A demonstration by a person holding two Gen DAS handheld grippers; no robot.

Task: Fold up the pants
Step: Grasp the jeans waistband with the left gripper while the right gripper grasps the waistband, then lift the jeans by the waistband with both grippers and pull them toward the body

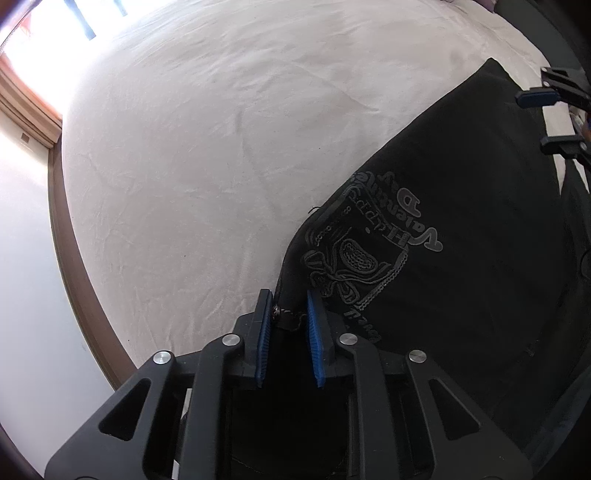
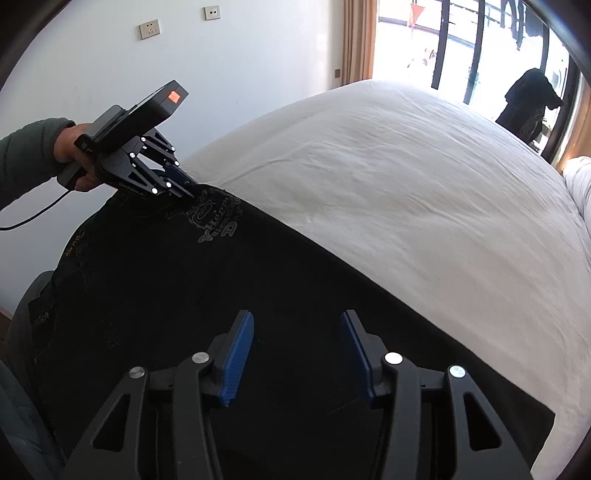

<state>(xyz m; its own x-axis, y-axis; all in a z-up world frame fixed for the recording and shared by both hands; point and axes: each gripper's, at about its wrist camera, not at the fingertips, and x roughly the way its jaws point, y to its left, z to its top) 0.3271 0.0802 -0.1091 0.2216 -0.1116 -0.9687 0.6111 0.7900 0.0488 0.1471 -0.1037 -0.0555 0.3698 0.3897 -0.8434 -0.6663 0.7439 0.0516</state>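
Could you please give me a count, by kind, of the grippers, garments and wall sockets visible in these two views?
Grippers: 2, the left gripper and the right gripper
Garments: 2, the black pants on the bed and dark clothing hanging by the window
Wall sockets: 2
Total: 6

Our left black blue-padded gripper (image 1: 289, 308) angled down, jaws narrowly parted. Our right black blue-padded gripper (image 2: 297, 325) level, jaws spread wide.
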